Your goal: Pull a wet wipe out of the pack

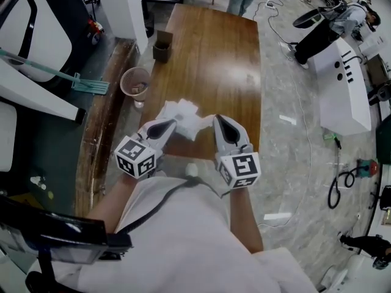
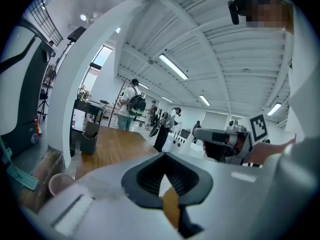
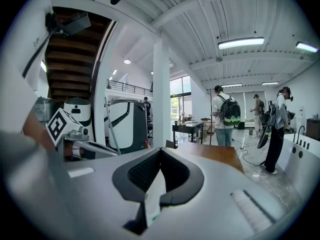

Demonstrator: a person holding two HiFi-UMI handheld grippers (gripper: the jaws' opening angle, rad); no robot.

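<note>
A crumpled white wet wipe [image 1: 182, 115] hangs over the near edge of the wooden table [image 1: 214, 60], between my two grippers. My left gripper [image 1: 171, 124] is at its left side and is shut on a white sliver of the wipe [image 2: 165, 182]. My right gripper [image 1: 216, 121] is at its right side. Its jaws are shut on a thin white sheet with green print [image 3: 155, 194], which looks like the wipe pack. Most of the pack is hidden behind the jaws and the wipe. Each gripper also shows in the other's view, the right gripper [image 2: 226, 142] and the left gripper [image 3: 70, 134].
A paper cup [image 1: 135, 82] stands at the table's left edge and a dark box [image 1: 162, 46] farther back. A green-handled floor tool [image 1: 85, 83] lies to the left. A white cabinet [image 1: 342, 84] and cables [image 1: 342, 182] are on the floor at right. People stand beyond the far end.
</note>
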